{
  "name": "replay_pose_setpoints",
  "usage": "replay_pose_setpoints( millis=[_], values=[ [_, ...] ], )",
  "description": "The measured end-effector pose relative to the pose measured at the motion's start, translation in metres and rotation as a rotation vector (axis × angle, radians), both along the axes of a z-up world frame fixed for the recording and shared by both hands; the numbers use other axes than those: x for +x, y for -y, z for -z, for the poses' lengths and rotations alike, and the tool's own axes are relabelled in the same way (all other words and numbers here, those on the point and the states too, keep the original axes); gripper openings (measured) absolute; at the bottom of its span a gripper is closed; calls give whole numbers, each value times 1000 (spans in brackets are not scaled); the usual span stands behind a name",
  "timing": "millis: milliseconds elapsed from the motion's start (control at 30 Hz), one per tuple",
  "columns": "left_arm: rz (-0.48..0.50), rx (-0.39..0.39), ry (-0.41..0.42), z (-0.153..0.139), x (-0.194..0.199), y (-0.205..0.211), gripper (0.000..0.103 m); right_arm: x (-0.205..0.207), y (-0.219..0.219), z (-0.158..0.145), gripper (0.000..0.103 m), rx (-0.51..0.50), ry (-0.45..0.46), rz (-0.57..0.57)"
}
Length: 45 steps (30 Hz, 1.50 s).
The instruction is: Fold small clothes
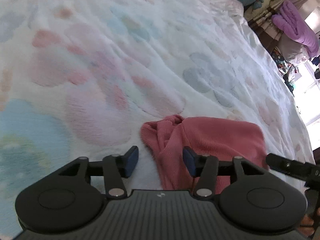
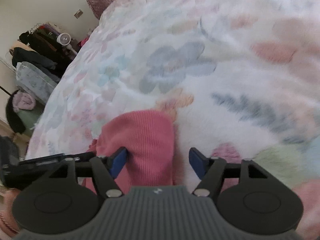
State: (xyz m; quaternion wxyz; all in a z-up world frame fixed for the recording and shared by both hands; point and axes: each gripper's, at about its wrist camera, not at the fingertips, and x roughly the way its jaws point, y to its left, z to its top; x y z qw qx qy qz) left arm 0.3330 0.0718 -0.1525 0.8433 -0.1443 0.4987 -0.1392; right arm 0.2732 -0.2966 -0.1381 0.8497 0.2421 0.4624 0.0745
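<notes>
Near the bed's front edge, a pink ribbed garment (image 1: 210, 136) is seen lying on a floral blanket (image 1: 120, 60), bunched into folds at its left end and smoother toward the right. From the left wrist view, the left gripper (image 1: 161, 161) is held low over the blanket with its jaws spread wide; the garment's crumpled left end lies in the gap between the blue pads (image 1: 132, 160), and nothing is clamped. Part of the other tool's black finger is seen at the right margin of that view.

From the right wrist view, the garment (image 2: 144, 138) is shown as a rounded ribbed mound on the blanket (image 2: 220, 70). The right gripper (image 2: 159, 160) is likewise spread wide, with the garment's right part between its pads (image 2: 120, 160) and the left pad close against the cloth; whether it touches cannot be told. Nothing is gripped.

Beyond the bed's left edge, dark clothes (image 2: 40, 46) are seen hung by a wall.
</notes>
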Motion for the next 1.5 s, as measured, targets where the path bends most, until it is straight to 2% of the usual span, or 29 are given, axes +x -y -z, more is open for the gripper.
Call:
replay_pose_setpoints(
  millis=[167,267,333,400,433,467,500,533,667,767,867,933,1067,1133,1333,1500],
  values=[
    [73,-29,36,-38,-52,-8,59,-45,3,-36,65,-68,50,-5],
    [85,-36,91,-58,-95,-10,59,-84,-6,-58,63,-141,99,-27],
    [93,22,153,-75,-121,-2,59,-109,-17,-73,63,-204,139,-59],
    [80,119,236,-94,-147,10,59,-137,-31,-92,64,-281,195,-95],
    [70,169,291,-105,-162,16,59,-149,-39,-100,66,-310,226,-107],
    [61,208,343,-116,-175,23,60,-161,-45,-109,72,-336,257,-117],
    [58,228,381,-124,-184,28,64,-173,-52,-118,80,-356,291,-124],
    [53,247,422,-133,-196,33,69,-186,-57,-127,82,-366,326,-131],
    [23,276,561,-161,-231,48,89,-224,-77,-158,82,-393,428,-165],
    [-8,283,612,-171,-252,53,91,-248,-91,-172,82,-476,470,-134],
    [-44,326,616,-170,-263,59,94,-266,-94,-176,82,-506,473,-59],
    [-57,355,605,-167,-270,60,94,-272,-94,-173,82,-481,431,-69],
    [-43,394,517,-154,-278,57,94,-278,-101,-157,82,-465,297,-102],
    [-30,418,469,-145,-282,58,94,-284,-109,-148,82,-475,264,-124],
    [-10,416,362,-118,-296,58,94,-300,-122,-122,82,-460,186,-158],
    [15,438,312,-104,-310,62,94,-308,-127,-103,82,-459,121,-163]
  ],
)
